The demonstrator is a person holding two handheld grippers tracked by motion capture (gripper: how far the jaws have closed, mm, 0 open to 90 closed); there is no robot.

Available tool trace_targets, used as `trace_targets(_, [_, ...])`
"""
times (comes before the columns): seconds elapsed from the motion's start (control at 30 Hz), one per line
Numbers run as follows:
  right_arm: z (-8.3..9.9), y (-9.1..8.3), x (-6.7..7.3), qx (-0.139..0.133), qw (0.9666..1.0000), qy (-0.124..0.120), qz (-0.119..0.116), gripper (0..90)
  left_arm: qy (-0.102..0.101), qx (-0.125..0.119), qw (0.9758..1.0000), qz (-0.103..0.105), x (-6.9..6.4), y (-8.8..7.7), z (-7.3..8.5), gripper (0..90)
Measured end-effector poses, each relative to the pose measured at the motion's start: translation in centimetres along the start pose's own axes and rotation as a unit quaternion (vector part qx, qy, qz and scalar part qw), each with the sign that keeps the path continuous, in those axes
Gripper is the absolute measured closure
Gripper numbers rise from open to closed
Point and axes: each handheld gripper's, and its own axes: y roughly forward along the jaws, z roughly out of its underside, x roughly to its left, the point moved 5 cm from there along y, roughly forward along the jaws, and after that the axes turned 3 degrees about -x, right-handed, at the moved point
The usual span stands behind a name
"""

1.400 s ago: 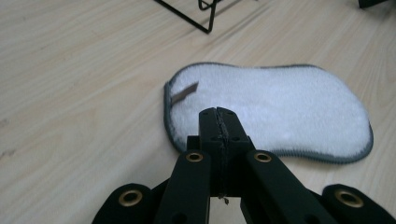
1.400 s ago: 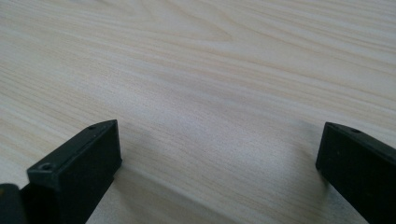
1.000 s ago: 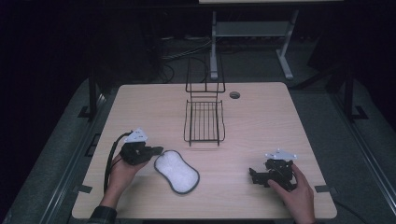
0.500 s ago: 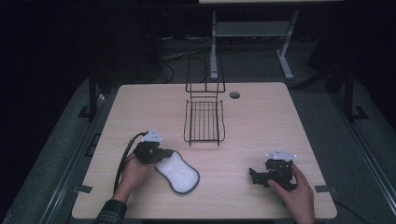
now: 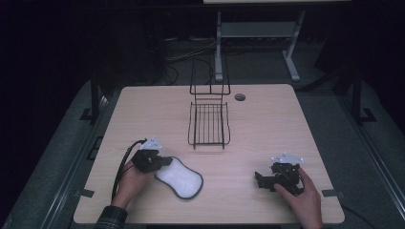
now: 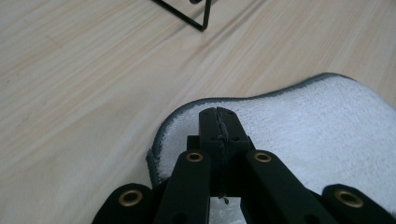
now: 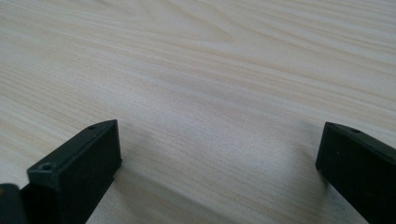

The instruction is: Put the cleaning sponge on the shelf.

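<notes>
the white terry pad (image 5: 180, 177) with its grey trim lies flat on the table's (image 5: 267, 124) near left, looking light, soft and floppy, best pinched at that hem, where the left gripper (image 6: 218, 122) sits closed tight, while the right gripper (image 7: 217, 154) rests wide apart.

Wooden table (image 5: 267, 129), white pad (image 5: 179, 177), wire rack (image 5: 208, 125)

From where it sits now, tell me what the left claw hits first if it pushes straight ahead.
The white pad: the shut left claw already lies over its near edge. Beyond it, probably bare table.
</notes>
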Motion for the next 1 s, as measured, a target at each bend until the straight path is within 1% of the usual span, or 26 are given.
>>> trace_targets(0.07, [0.0,0.0,0.0,0.0,1.0,0.0,0.0,0.0,0.001,0.002,1.0,-0.003,-0.1,-0.5,0.4,89.7])
trace_targets(0.2, [0.0,0.0,0.0,0.0,1.0,0.0,0.0,0.0,-0.004,0.003,1.0,-0.006,-0.2,-1.1,1.0,89.7])
trace_targets(0.23, [0.0,0.0,0.0,0.0,1.0,0.0,0.0,0.0,-0.007,0.003,0.9999,-0.01,-0.2,-1.4,1.3,89.7])
trace_targets(0.3, [0.0,0.0,0.0,0.0,1.0,0.0,0.0,0.0,-0.006,0.005,0.9999,-0.012,-0.3,-1.6,1.4,89.7])
trace_targets(0.43, [0.0,0.0,0.0,0.0,1.0,0.0,0.0,0.0,-0.01,0.005,0.9998,-0.018,-0.3,-2.1,1.9,89.7])
trace_targets(0.57, [0.0,0.0,0.0,0.0,1.0,0.0,0.0,0.0,-0.021,0.003,0.9996,-0.019,-0.3,-2.9,2.6,89.7])
trace_targets(0.6, [0.0,0.0,0.0,0.0,1.0,0.0,0.0,0.0,-0.026,0.002,0.9995,-0.02,-0.4,-3.1,2.9,89.7])
trace_targets(0.77, [0.0,0.0,0.0,0.0,1.0,0.0,0.0,0.0,-0.044,0.0,0.9987,-0.026,-0.7,-4.5,4.2,89.6])
trace_targets(0.83, [0.0,0.0,0.0,0.0,1.0,0.0,0.001,0.0,-0.045,-0.001,0.9986,-0.028,-0.8,-4.8,4.5,89.6])
trace_targets(0.9, [0.0,0.0,0.0,0.0,1.0,0.0,0.001,0.0,-0.046,-0.006,0.9985,-0.03,-0.9,-5.0,4.3,89.7])
trace_targets(0.97, [0.0,0.0,0.0,0.0,1.0,0.001,0.001,0.0,-0.046,-0.017,0.9985,-0.024,-1.2,-5.2,3.9,89.6])
trace_targets(1.0, [0.0,0.0,0.0,0.0,1.0,0.001,0.001,0.0,-0.042,-0.024,0.9986,-0.021,-1.4,-5.2,3.5,89.6])
